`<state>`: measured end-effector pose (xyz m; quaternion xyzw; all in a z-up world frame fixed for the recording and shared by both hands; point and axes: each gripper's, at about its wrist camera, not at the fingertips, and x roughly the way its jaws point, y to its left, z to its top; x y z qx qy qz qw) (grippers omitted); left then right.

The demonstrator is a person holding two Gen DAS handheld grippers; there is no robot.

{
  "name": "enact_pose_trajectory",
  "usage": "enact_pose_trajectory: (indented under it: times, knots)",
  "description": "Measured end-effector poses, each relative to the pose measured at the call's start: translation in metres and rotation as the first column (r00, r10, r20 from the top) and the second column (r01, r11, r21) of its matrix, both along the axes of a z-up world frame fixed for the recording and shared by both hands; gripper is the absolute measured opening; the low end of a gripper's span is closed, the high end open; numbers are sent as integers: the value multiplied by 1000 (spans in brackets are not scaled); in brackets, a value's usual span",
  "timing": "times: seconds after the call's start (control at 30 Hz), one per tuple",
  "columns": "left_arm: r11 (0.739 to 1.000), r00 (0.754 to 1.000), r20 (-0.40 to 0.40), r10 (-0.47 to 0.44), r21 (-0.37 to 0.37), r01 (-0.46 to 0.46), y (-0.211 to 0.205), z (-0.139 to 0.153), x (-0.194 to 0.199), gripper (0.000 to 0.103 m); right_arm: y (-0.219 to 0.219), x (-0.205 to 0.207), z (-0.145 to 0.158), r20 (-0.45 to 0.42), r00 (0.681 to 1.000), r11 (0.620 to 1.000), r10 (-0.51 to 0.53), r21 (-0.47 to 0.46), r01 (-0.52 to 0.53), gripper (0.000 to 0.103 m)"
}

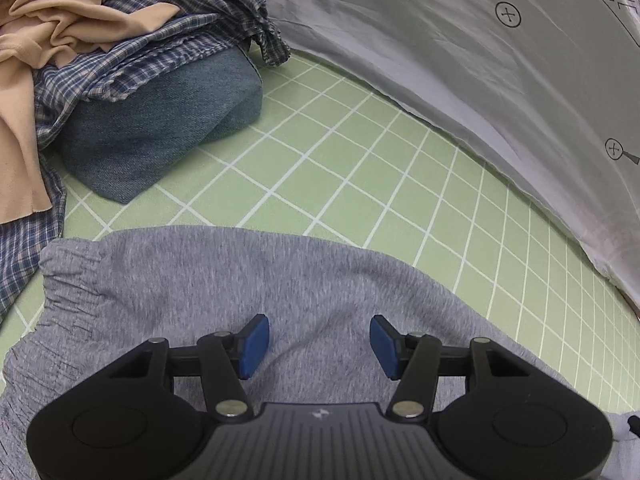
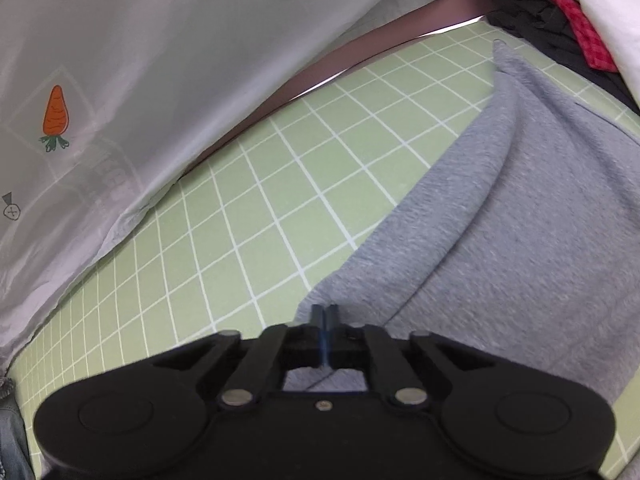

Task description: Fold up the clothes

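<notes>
A grey knit garment (image 1: 224, 280) with a gathered elastic band at its left end lies on the green grid mat (image 1: 360, 152). My left gripper (image 1: 319, 340) hovers over it, open, its blue pads (image 1: 253, 346) wide apart with only cloth below them. In the right wrist view the same grey garment (image 2: 520, 220) stretches away to the right with a long fold running through it. My right gripper (image 2: 325, 316) is shut on the garment's near edge, cloth pinched between the fingers.
A pile of clothes sits at the far left: folded denim (image 1: 168, 120), a blue plaid piece (image 1: 160, 40) and beige fabric (image 1: 60, 28). A grey printed sheet (image 1: 460, 40) hangs along the back, with a carrot print (image 2: 56, 116). Black and red clothes (image 2: 560, 20) lie at the far right.
</notes>
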<state>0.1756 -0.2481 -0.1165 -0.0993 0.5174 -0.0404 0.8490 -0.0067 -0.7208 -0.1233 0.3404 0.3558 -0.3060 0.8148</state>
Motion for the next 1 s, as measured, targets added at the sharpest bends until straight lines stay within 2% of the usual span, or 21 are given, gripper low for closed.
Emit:
enact_pose_trajectory:
  times: [0.13,0.27,0.3,0.33,0.37,0.5,0.7,0.83,0.9,1.0]
  knots:
    - [1000,1000,15,-4,3,4,1,-1,3,57,-11,14,4,49,999,1000,0,-24,1,0]
    - [1000,999,26,-25,10,25,-2,-2,3,64,-13,-8,8,29,999,997,-39,-59,41,2]
    - [999,999,27,-30,12,30,-3,-2,3,65,-13,-15,8,22,999,996,-50,-68,51,13]
    - [999,999,27,-34,17,33,-4,-2,3,66,-13,-22,9,15,998,995,-61,-77,62,36]
    - [999,999,27,-37,25,36,-5,-2,3,66,-14,-29,10,8,997,994,-72,-87,73,45]
    - [998,999,3,-41,55,40,-4,0,-3,67,-15,-57,13,-18,993,986,-118,-125,115,56]
    - [995,1000,-7,-24,99,24,23,6,-32,73,-14,-101,16,-58,981,969,-187,-174,175,61]
    - [994,999,-33,16,108,-12,47,-1,-56,73,3,-133,9,-98,973,972,-208,-136,194,61]
    - [993,1000,-17,25,116,-23,56,-3,-66,74,12,-145,6,-112,970,972,-214,-118,201,61]
    - [980,1000,18,19,199,-23,59,-6,-74,75,21,-149,7,-111,971,974,-214,-103,203,62]
